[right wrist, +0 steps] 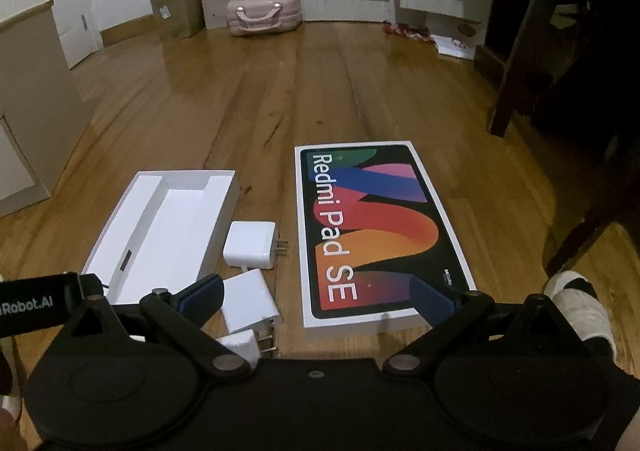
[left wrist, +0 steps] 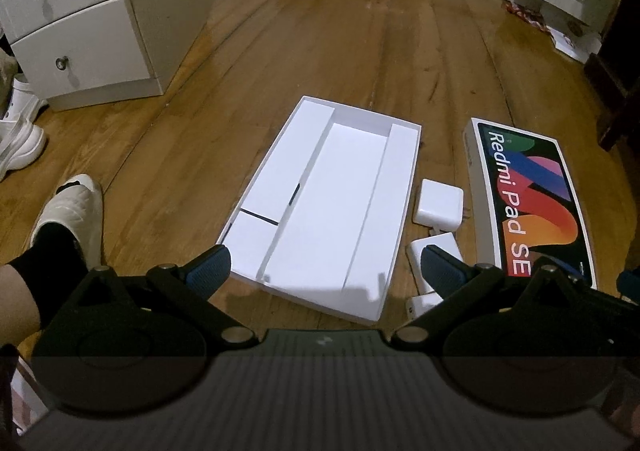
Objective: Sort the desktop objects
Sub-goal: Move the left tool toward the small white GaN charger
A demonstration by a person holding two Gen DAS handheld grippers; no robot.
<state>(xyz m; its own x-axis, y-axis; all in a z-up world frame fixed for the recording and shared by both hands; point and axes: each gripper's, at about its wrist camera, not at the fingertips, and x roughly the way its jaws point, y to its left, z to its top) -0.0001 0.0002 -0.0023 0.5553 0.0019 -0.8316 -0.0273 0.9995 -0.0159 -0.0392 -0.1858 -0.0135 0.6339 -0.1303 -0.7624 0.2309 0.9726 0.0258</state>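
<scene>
An open white box tray [left wrist: 405,135] [right wrist: 224,187] lies on the wooden floor. Its lid, printed "Redmi Pad SE" [left wrist: 532,203] [right wrist: 380,231], lies flat to the right. Between them lie three white chargers: a far one [left wrist: 438,203] [right wrist: 251,245], a middle one [left wrist: 434,251] [right wrist: 250,301] and a near one [left wrist: 422,301] [right wrist: 240,347]. My left gripper [left wrist: 326,271] is open and empty above the tray's near end. My right gripper [right wrist: 320,301] is open and empty above the lid's near edge and the near chargers.
A drawer cabinet [left wrist: 80,19] stands at the left. A pink case [right wrist: 264,13], a cardboard box [right wrist: 178,9] and white cupboards stand at the back. A dark chair or table leg [right wrist: 516,63] is at the right. The person's feet [left wrist: 68,219] [right wrist: 580,307] flank the objects.
</scene>
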